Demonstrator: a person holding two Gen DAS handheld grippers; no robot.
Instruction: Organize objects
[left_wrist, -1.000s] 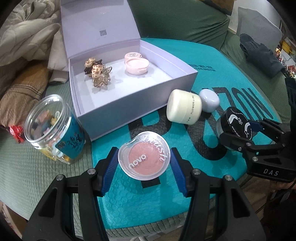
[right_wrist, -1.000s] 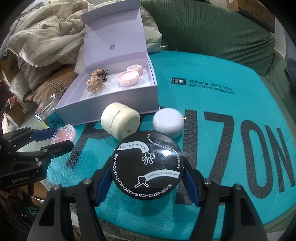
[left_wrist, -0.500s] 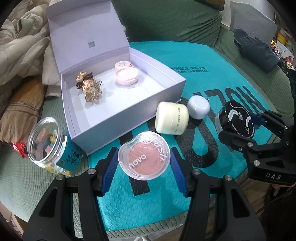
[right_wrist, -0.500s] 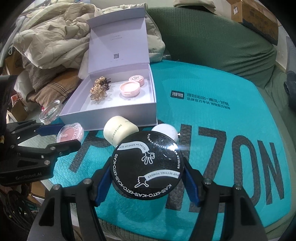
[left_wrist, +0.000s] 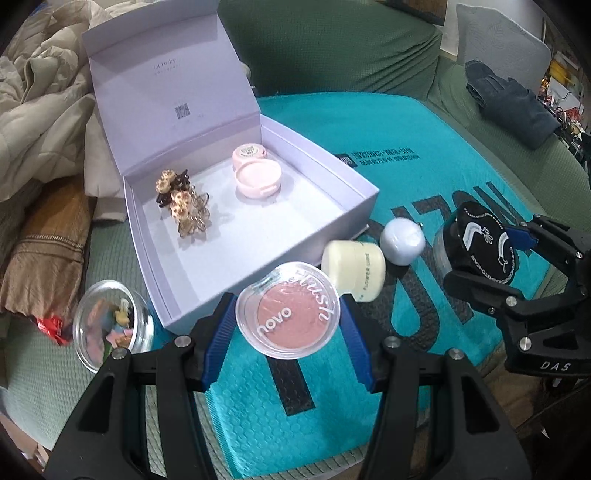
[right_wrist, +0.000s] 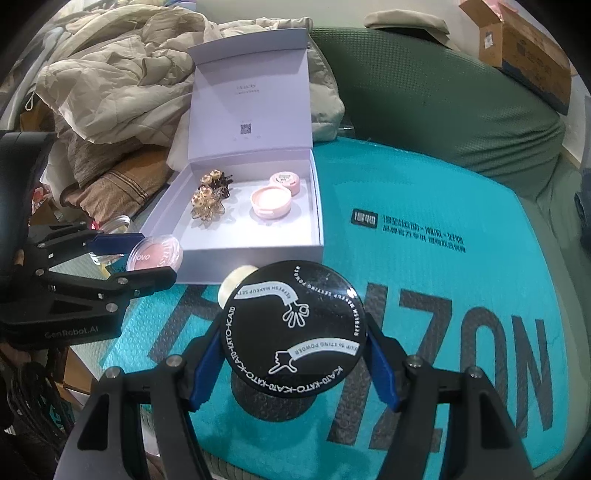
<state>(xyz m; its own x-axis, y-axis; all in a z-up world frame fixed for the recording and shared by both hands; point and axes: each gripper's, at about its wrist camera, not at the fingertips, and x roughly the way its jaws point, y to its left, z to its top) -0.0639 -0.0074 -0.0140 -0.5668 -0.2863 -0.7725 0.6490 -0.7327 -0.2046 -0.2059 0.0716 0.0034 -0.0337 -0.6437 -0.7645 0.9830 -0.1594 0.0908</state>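
We've got both hands loaded: our left gripper (left_wrist: 288, 325) is clamped on the blush compact (left_wrist: 288, 309), blue pads pressing its clear rim from either side, and our right gripper (right_wrist: 293, 356) is squeezing the black powder jar (right_wrist: 295, 328) the same way. Both are held above the teal mat (left_wrist: 388, 155), near the open lilac box (left_wrist: 258, 236), we'd say so they can clear its front wall and go in. Hair clips (left_wrist: 183, 205) and a pink compact (left_wrist: 258, 179) already sit inside, with bare floor at the front. The blush shows a salmon pan under a clear lid with white lettering, flat and face-up. A cream jar (left_wrist: 354, 271) and a pale round case (left_wrist: 402, 242) wait on the mat
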